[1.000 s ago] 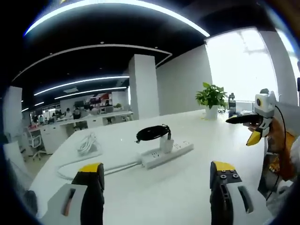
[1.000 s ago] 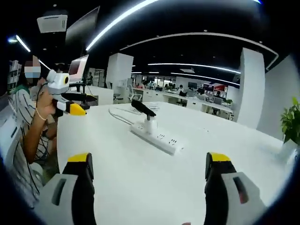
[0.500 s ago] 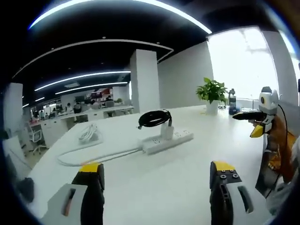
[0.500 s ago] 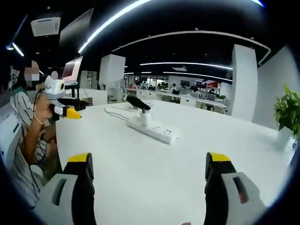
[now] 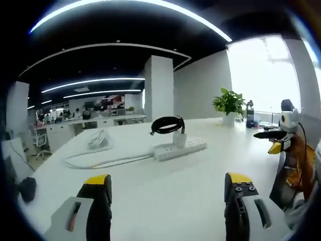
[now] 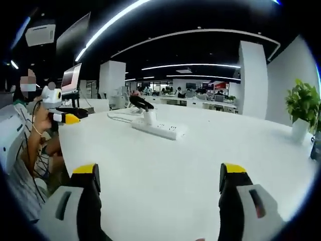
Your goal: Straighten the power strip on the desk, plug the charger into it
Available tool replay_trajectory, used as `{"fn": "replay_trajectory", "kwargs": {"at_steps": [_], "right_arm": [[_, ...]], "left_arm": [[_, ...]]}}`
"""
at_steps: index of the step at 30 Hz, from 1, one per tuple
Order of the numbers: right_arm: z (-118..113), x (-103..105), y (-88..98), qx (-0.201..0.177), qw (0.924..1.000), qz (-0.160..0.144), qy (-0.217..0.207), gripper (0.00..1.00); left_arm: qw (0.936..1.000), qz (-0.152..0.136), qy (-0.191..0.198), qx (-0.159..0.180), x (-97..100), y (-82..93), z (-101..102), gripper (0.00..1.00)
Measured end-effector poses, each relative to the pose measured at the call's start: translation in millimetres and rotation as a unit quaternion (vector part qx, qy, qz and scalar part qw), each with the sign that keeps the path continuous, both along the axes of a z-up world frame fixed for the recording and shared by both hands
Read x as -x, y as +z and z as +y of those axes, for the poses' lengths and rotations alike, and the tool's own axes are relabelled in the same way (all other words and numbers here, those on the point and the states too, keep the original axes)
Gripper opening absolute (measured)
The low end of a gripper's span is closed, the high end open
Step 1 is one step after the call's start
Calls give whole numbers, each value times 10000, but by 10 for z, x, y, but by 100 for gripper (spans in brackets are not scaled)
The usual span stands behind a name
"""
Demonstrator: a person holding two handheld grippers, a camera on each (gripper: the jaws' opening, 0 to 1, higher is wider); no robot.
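Observation:
A white power strip [image 5: 180, 149] lies on the white desk [image 5: 165, 196], its white cord [image 5: 105, 161] trailing left. A white charger [image 5: 178, 140] stands plugged in it, with a black coiled cable [image 5: 167, 124] on top. In the right gripper view the strip [image 6: 157, 129] and charger [image 6: 149, 118] sit far ahead. My left gripper [image 5: 168, 201] is open, well short of the strip. My right gripper [image 6: 158, 196] is open too, with nothing between its jaws. The right gripper [image 5: 275, 139] shows at the right edge of the left gripper view, and the left gripper [image 6: 65, 114] at the left of the right gripper view.
A potted plant [image 5: 228, 105] and a dark bottle [image 5: 249, 113] stand at the desk's far end. A white cable bundle [image 5: 98, 140] lies left of the strip. A person [image 6: 30, 145] sits at the desk's edge. Other desks and people fill the office behind.
Both cameras have tilted and drawn back, so the strip sits higher and smaller in each view. The strip and charger have not moved. Both grippers stay open.

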State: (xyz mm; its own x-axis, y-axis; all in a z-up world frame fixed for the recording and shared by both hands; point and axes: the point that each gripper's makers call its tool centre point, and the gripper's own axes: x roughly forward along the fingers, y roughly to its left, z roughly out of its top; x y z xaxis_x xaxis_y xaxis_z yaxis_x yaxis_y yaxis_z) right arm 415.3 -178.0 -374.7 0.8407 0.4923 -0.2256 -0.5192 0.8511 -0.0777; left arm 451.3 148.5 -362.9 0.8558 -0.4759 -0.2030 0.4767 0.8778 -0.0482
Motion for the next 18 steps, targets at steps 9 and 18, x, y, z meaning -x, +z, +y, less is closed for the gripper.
{"fn": "replay_trajectory", "kwargs": {"at_steps": [9, 18], "right_arm": [[-7, 71, -34, -29, 10000, 19, -18, 99], [-109, 140, -67, -349, 9990, -14, -276, 99]], "left_arm": [[9999, 112, 30, -22, 65, -86, 35, 94], [9996, 241, 92, 80, 126, -217, 71, 95]]}}
